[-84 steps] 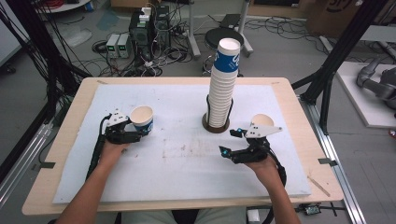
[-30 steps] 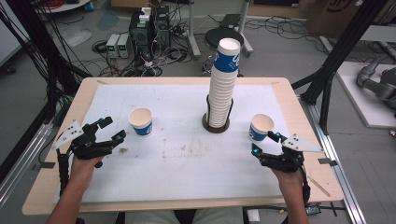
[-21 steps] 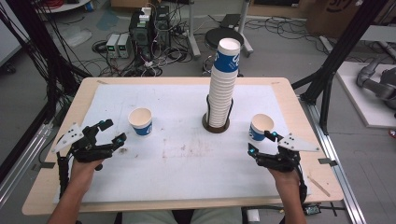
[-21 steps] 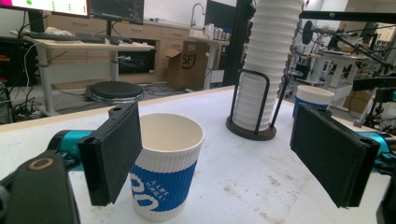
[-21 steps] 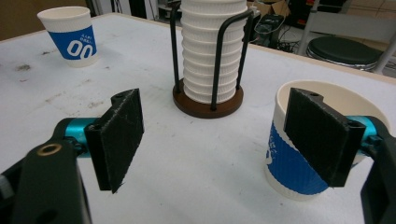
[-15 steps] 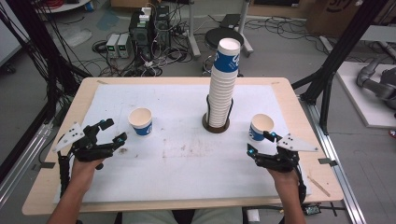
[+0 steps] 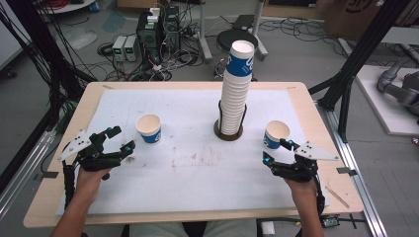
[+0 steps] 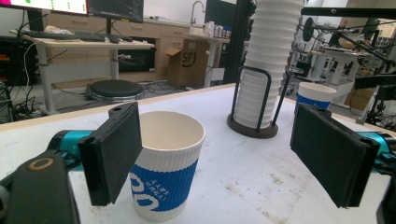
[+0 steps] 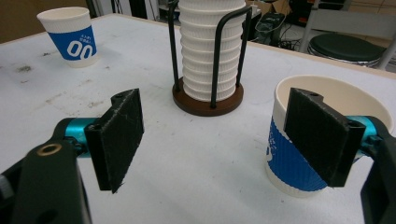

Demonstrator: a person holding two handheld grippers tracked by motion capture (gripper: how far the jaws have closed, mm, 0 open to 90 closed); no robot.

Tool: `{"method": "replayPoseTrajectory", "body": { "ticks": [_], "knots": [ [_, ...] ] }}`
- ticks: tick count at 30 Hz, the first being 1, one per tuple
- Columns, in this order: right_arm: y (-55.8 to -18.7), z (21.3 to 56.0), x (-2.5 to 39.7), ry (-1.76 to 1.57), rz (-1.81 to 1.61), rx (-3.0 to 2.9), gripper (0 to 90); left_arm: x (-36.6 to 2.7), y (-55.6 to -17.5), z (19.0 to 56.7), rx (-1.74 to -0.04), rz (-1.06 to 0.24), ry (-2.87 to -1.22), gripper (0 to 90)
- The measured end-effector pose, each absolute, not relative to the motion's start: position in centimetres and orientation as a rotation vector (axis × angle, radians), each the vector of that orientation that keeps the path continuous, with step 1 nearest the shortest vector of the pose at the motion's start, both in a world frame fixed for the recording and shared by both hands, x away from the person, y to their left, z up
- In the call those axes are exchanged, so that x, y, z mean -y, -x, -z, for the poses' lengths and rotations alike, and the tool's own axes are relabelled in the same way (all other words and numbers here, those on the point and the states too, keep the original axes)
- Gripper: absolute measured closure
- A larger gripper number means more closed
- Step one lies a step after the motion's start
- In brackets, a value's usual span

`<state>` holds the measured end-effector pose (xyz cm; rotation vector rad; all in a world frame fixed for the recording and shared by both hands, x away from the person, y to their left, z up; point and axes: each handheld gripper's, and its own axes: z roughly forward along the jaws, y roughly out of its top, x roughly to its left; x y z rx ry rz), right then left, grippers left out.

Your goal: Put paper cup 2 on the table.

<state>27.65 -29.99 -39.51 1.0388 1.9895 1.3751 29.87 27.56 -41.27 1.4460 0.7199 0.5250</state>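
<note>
White sheet (image 7: 197, 168): covers our table, stained at the middle.
Stack (image 7: 236, 89): ribbed cups in a black wire holder, centre of the sheet, upright.
Left cup (image 7: 148, 129): blue band, upright, empty; near our left gripper (image 7: 121, 139), apart from it.
Left gripper jaws: spread wide, holding nothing.
Right cup (image 7: 275, 135): upright, just ahead of our right gripper (image 7: 276, 149), beside one jaw; contact unclear.
Right gripper jaws: spread wide, nothing between them.
</note>
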Motion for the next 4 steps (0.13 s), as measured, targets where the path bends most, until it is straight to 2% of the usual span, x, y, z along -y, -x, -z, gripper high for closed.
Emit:
{"method": "replayPoseTrajectory", "body": {
  "ticks": [4],
  "knots": [
    [-27.81,39.56,29.99,-1.032,-1.376,-1.993,20.6,-27.61,-29.79,41.3,-0.724,-0.532,-1.442,16.6]
  ]
}}
